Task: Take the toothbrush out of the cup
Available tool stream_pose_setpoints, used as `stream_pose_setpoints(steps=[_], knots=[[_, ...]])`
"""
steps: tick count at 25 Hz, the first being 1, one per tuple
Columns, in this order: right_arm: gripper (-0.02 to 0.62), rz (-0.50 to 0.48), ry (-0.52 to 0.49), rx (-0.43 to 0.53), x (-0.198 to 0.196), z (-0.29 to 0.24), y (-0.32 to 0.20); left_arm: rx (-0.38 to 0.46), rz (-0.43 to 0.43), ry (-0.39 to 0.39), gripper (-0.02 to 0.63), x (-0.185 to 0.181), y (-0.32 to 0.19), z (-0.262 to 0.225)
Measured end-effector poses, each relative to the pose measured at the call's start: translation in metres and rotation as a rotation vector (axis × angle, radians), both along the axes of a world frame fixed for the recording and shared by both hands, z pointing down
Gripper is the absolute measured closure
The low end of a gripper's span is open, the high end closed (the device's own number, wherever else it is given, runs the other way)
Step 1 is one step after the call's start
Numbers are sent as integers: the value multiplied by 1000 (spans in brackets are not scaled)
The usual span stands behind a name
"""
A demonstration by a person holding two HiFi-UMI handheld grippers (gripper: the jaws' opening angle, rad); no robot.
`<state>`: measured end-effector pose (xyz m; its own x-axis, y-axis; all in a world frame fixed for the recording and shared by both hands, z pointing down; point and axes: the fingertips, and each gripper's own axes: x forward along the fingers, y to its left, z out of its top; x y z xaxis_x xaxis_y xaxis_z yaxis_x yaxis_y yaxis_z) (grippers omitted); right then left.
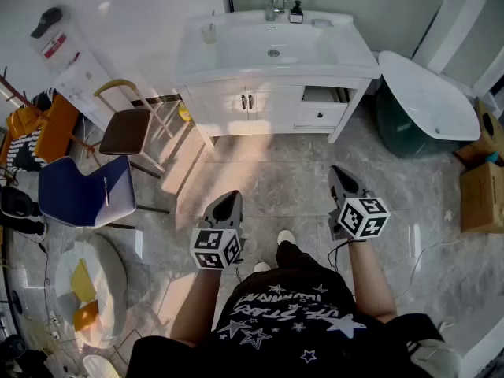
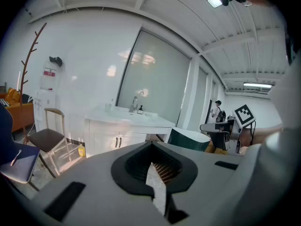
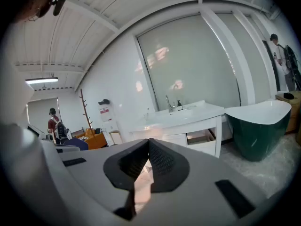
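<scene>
Head view: one small clear cup (image 1: 208,33) stands at the left end of the white vanity (image 1: 346,53) top. One thin toothbrush (image 1: 209,27) stands upright in it, too small to show detail. One dark soap bottle (image 1: 296,12) stands beside the tap. One drawer (image 1: 323,94) on the vanity's right side is pulled open, and its contents cannot be made out. Two chairs stand to the left, a brown-seated chair (image 1: 126,131) and a blue chair (image 1: 83,194). The left gripper (image 1: 229,201) and right gripper (image 1: 339,176) are held side by side over the grey floor, well apart from the vanity.

Left gripper view: the left gripper (image 2: 151,147) has its jaws closed tip to tip, with nothing held between them. The clear cup (image 2: 108,107) stands far ahead on the countertop's left end.

Right gripper view: the right gripper (image 3: 148,142) likewise has its jaws pressed together and empty. The clear cup (image 3: 146,114) stands on the distant vanity, left of the tap, and neither gripper touches it.
</scene>
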<state>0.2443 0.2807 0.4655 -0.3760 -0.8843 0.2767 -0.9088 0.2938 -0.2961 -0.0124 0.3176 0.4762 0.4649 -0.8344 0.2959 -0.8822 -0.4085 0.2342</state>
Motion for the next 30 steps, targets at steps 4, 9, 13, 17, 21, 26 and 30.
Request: stream_pose_setpoints(steps=[4,9,13,17,21,26,30], knots=[[583,-15,8,6,-6,-7,2,-7,-11,-9,591,-2,3,-1],[583,-23,27,11,-15,-8,8,-8,-12,-12,591,-9,10,0],[583,-30,38,7,-25,-5,20,-14,-13,-18,591,-18,20,1],[583,-30,42,-11,-34,3,32,-37,-13,-18,591,-27,34,10],[581,-41,56,-1,-44,8,47,-62,-16,-14,591,-39,57,20],[580,-41,11,5,-53,4,50,-40,-28,-10,591,-57,62,16],[467,-60,10,3,-56,8,38,-27,-44,0,591,-59,53,14]])
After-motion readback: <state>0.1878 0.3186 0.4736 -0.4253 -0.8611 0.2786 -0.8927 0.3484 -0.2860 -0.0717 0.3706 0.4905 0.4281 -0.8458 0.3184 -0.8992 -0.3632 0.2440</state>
